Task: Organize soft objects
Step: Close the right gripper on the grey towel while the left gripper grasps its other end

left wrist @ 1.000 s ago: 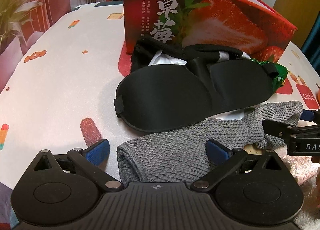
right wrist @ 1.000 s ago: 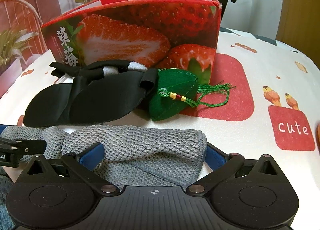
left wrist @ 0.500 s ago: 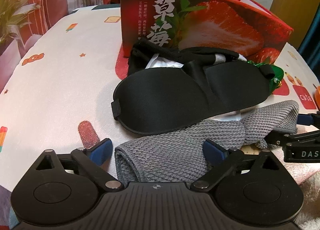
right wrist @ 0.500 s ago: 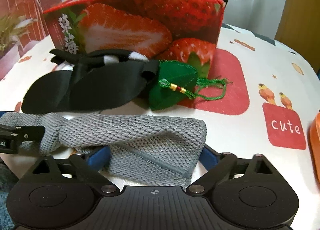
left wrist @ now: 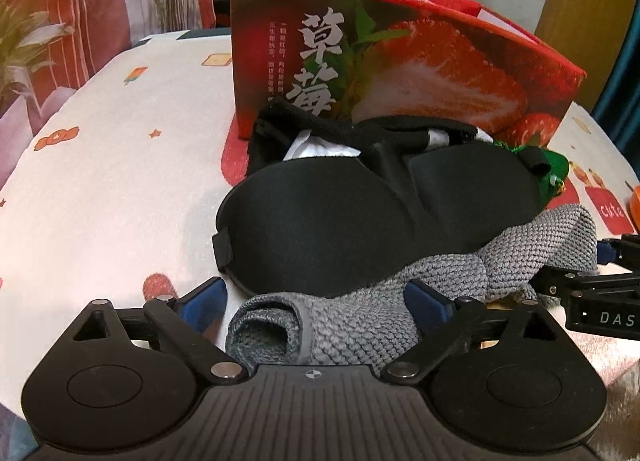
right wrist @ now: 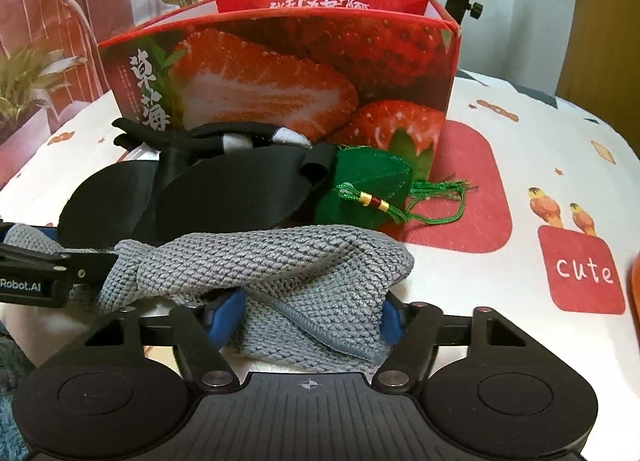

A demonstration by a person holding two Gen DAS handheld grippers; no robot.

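A grey knitted cloth (left wrist: 360, 325) lies across the front of the table, partly under a black sleep mask (left wrist: 340, 221). My left gripper (left wrist: 316, 301) stands open around the cloth's rolled left end, and its left pad is clear of the fabric. My right gripper (right wrist: 308, 317) is closing on the other end of the grey cloth (right wrist: 288, 261). Both blue pads press into it and the fabric bunches up between them. A green pouch (right wrist: 368, 189) with a tassel rests beside the sleep mask (right wrist: 192, 197). Each gripper's tip shows at the edge of the other's view.
A red strawberry box (left wrist: 400, 73) stands open-topped right behind the pile, also seen as the strawberry box (right wrist: 280, 73). The patterned tablecloth (left wrist: 100, 181) spreads to the left and the tablecloth (right wrist: 540, 165) to the right. An orange thing (right wrist: 635, 293) peeks in at the far right edge.
The right jaws have narrowed onto the grey cloth, which now bunches and humps up between the pads. The left gripper has tilted slightly, and its jaws stay wide.
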